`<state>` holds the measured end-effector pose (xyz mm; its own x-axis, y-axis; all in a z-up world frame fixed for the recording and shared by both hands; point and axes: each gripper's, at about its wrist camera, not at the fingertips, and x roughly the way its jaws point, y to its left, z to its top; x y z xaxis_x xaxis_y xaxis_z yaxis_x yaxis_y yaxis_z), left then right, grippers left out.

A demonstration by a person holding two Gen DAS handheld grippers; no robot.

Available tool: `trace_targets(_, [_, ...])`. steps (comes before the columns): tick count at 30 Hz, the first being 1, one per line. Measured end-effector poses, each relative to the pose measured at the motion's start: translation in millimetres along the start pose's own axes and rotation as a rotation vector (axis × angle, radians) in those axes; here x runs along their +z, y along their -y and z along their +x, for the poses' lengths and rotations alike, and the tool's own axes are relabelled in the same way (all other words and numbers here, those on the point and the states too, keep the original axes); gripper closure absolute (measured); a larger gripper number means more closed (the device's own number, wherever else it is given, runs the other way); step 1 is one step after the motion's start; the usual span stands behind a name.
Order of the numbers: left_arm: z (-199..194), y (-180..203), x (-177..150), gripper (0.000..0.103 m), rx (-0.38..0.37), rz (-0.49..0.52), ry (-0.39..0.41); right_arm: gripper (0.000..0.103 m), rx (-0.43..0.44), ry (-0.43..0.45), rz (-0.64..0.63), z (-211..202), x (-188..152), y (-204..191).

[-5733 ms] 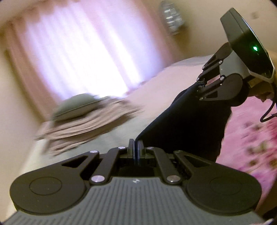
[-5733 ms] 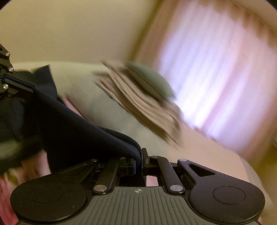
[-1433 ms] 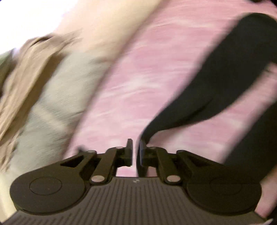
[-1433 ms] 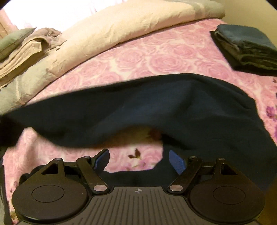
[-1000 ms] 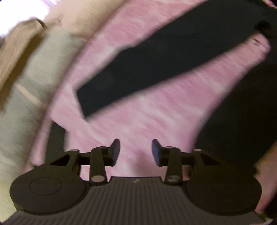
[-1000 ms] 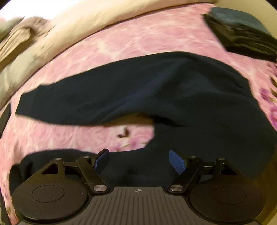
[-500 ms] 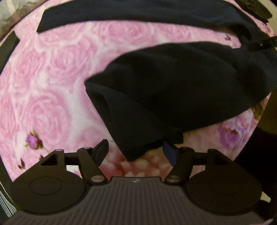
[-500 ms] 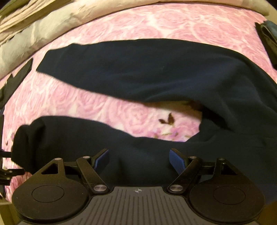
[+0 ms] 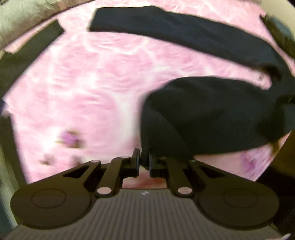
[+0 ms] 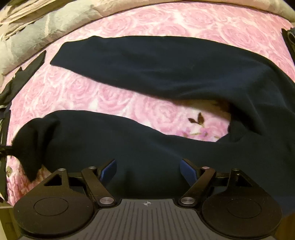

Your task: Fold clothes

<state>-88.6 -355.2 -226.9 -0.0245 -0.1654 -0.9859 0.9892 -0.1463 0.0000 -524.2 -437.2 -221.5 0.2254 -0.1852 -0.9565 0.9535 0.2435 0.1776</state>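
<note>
The dark trousers point(image 10: 166, 70) lay spread across the pink rose-patterned bed point(image 10: 103, 99). The left gripper point(image 9: 143, 160) was closing, pinching a trouser-leg hem, while the right gripper point(image 10: 147, 170) hovered spread wide above the nearer leg.

A bedroom in a home: the whole working surface is a bed covered with a pink rose-print bedspread point(image 10: 140, 16), soft and slightly wrinkled. Along its far edge lies a rumpled grey and beige blanket point(image 10: 33, 35), bunched up as bedding is. Dark navy trousers point(image 10: 166, 68) are spread out flat on the bedspread, and a small stack of dark folded clothes point(image 10: 290, 40) sits at the right edge, so laundry is being handled on the bed
</note>
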Motion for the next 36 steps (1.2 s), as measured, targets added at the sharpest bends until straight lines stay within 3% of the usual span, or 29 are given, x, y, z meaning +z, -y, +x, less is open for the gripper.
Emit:
trace_targets(2, [-7.2,-31.6,11.8,0.093,0.21,0.102,0.001,0.024,-0.001,0.005,0.0,-1.5,-0.4,-2.1])
trace_targets(3, [-9.4,-46.9,18.7,0.093,0.32,0.115,0.007,0.024,-0.001,0.007,-0.001,-2.2,-1.8,-2.7])
trace_targets(5, [-14.8,-75.4,29.4,0.089,0.452,0.068,0.025,0.024,-0.003,0.006,0.001,-3.9,-5.4,-3.2])
trace_targets(8, [-17.1,-77.9,30.5,0.084,0.456,0.073,0.053,0.024,-0.023,0.005,0.017,-7.2,-14.6,-1.7])
trace_targets(13, [11.1,6.5,-0.3,0.074,0.33,0.357,0.079,0.024,-0.09,0.007,0.149,-13.5,-42.7,25.4])
trace_targets(17, [39.9,88.5,-33.4,0.067,0.213,0.649,0.065,0.024,-0.15,0.036,0.297,-22.7,-60.1,62.7])
trace_targets(21, [50.5,140.2,-37.7,0.067,0.126,0.773,0.056,0.024,-0.215,0.086,0.389,-39.1,-72.0,103.9])
trace_targets(27, [43.0,207.4,1.0,0.063,0.088,0.89,0.137,0.024,-0.312,0.196,0.521,-72.8,-88.6,180.3])
trace_targets(31, [35.8,269.3,42.3,0.062,0.048,0.911,0.196,0.024,-0.361,0.255,0.618,-89.6,-100.1,248.0])
trace_targets(36, [33.0,364.7,118.2,0.053,-0.056,0.93,0.273,0.024,-0.316,0.286,0.753,-94.2,-125.2,323.1])
